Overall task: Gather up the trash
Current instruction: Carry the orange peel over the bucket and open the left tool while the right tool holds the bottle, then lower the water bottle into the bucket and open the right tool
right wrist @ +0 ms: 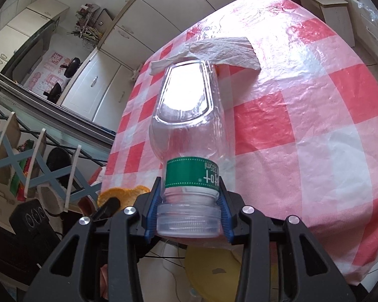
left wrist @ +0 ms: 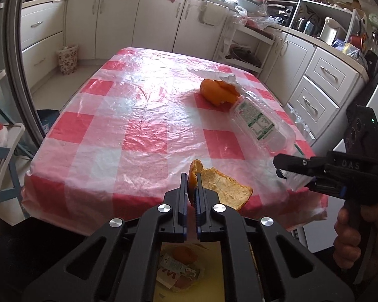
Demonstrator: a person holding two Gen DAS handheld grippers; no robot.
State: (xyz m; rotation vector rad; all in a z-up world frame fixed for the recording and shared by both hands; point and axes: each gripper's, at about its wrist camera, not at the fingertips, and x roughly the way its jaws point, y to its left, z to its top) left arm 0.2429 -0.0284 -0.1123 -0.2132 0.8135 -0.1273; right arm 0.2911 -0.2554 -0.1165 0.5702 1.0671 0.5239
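Observation:
My left gripper (left wrist: 192, 191) is shut on a piece of orange peel (left wrist: 221, 185) and holds it above the near edge of the red-and-white checked table (left wrist: 128, 125). My right gripper (right wrist: 189, 201) is shut on the neck of a clear plastic bottle (right wrist: 186, 115) with a green label; the bottle lies along the table's right side (left wrist: 259, 123). More orange peel (left wrist: 218, 91) lies further back on the table, beside a crumpled white tissue (left wrist: 214, 74), which also shows beyond the bottle in the right wrist view (right wrist: 214, 50).
A yellow bin (left wrist: 214, 271) with wrappers and peel inside sits on the floor below my left gripper; it also shows under the table edge in the right wrist view (right wrist: 214, 269). Kitchen cabinets (left wrist: 322, 83) run behind and right of the table.

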